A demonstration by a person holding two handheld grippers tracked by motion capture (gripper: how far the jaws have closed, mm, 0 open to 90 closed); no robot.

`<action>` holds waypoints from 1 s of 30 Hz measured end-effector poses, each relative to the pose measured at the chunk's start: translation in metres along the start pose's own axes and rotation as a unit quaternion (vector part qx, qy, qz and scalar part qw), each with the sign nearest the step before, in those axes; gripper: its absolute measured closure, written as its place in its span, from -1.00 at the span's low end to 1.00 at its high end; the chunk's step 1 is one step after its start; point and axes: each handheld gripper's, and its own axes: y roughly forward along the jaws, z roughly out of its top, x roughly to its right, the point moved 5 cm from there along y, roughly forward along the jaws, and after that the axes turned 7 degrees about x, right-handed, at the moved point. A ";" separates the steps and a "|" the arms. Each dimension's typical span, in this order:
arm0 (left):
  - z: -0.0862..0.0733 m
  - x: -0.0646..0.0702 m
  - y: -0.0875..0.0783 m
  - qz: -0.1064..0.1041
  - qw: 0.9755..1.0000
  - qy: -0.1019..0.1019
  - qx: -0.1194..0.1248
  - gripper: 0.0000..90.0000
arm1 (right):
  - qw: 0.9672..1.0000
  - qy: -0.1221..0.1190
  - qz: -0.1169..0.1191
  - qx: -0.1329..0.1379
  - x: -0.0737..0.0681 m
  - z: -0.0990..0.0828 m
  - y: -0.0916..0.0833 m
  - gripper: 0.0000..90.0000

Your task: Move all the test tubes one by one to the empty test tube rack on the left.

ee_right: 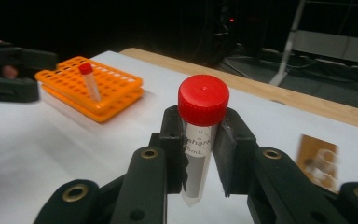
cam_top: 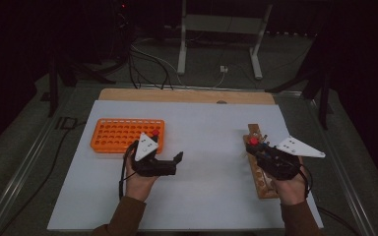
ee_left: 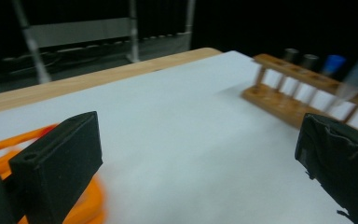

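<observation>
Red-capped tube sits pinched upright in the right gripper, just above the wooden rack near the table's right edge. A tilt or loosened squeeze could drop it there. Left gripper stands wide and empty. White table between lies open toward the orange rack, which already bears one tube.

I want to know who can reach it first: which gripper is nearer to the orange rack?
Left. The left gripper hovers just beside the near right corner of the orange rack. The right gripper, holding a red-capped tube, is far across the table, over the wooden rack.
</observation>
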 end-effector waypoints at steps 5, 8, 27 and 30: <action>0.007 0.025 0.013 -0.043 0.999 0.006 0.007 -0.86 | 1.000 -0.007 0.019 -0.006 -0.013 0.001 0.012 0.67; 0.010 0.043 0.023 -0.068 0.998 0.012 0.007 -0.84 | 0.999 -0.008 0.031 -0.010 -0.021 0.001 0.017 0.67; 0.005 0.085 0.047 -0.121 0.992 0.023 -0.015 -0.36 | 0.997 -0.007 0.076 -0.034 -0.051 -0.006 0.040 0.66; 0.002 0.088 0.050 -0.122 0.992 0.024 -0.023 -0.17 | 0.996 -0.008 0.080 -0.036 -0.055 -0.007 0.042 0.66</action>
